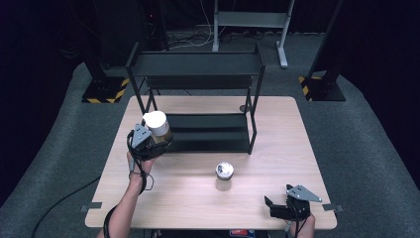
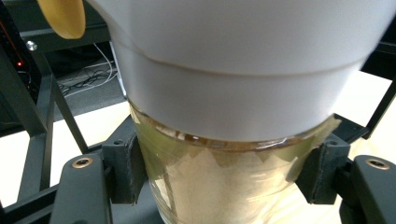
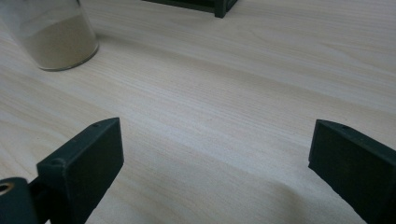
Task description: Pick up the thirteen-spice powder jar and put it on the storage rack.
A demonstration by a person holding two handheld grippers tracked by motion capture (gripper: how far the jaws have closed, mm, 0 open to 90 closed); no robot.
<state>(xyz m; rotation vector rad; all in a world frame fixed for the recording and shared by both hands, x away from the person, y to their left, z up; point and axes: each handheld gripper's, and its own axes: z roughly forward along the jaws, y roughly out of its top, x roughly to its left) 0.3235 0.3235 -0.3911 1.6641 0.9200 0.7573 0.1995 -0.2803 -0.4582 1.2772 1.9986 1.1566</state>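
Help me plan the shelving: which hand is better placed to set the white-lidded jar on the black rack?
Left: its gripper is shut on the white-lidded glass jar beside the black metal rack; the right gripper is open, far off.

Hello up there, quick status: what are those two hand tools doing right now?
Left tool shut on white-lidded jar, at the black rack. Right tool open, empty, low over table. Second jar stands mid-table, clear.
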